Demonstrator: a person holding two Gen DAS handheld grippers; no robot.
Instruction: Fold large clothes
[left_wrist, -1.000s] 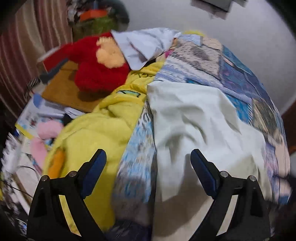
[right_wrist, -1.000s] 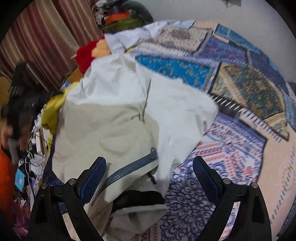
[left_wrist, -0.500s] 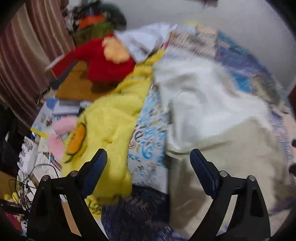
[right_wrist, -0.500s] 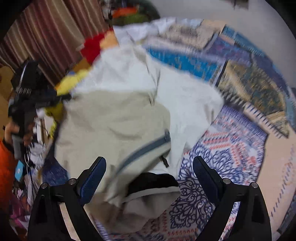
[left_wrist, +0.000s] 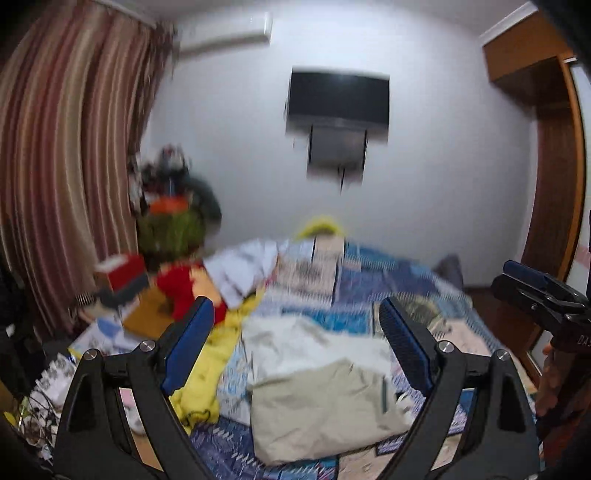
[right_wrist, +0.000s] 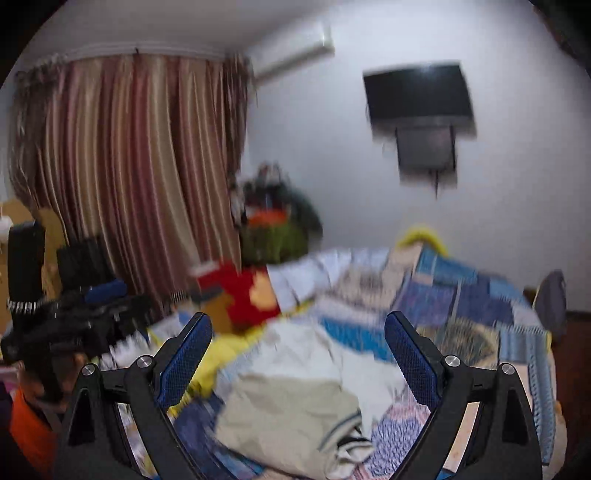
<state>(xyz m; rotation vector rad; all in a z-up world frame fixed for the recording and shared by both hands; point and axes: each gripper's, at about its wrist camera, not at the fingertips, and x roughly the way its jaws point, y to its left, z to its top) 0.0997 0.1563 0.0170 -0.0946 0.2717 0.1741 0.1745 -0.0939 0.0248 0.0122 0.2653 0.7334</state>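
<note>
Left gripper (left_wrist: 297, 339) spread wide, blue pads (left_wrist: 188, 347) apart, nothing between them. Right gripper (right_wrist: 299, 352) likewise spread wide and empty, raised clear of the bed. Below and between both pairs of fingers, on the near part of the patchwork bedspread (left_wrist: 399, 284), a cream garment (left_wrist: 325, 398) lying in a folded heap, grey zip strip (right_wrist: 340, 424) at its near edge. Just left of it, a yellow blanket (left_wrist: 218, 354); farther left, a red plush toy (left_wrist: 177, 284). On the far wall, a dark television (left_wrist: 338, 98). At far left, striped curtains (right_wrist: 122, 177). Much blurred.
</note>
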